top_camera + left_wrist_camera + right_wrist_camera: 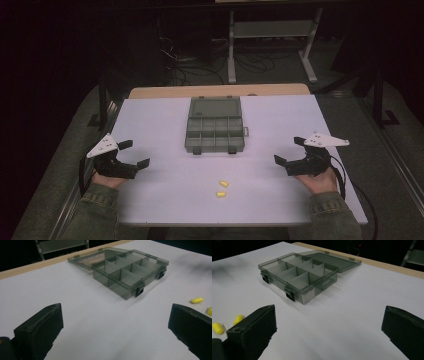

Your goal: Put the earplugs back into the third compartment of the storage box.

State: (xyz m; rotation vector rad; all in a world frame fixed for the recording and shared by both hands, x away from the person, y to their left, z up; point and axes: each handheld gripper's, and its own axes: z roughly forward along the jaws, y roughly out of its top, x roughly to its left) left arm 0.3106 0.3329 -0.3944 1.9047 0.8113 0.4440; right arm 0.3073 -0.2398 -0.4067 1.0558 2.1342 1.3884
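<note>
Two yellow earplugs (221, 189) lie on the white desk (165, 200) just in front of the grey compartment box (214, 129), on the person's side of it, one a little nearer the box than the other. Both lie roughly crosswise to the person, and neither touches the box. Its lid is folded back flat and its compartments look empty. Left of the box, the left gripper (134, 153) hangs with jaws spread wide and nothing between them; right of the box, the right gripper (289, 151) is likewise spread and empty. Judged from above, the earplugs sit about midway between them, perhaps slightly nearer the right gripper, so either could reach inward.
</note>
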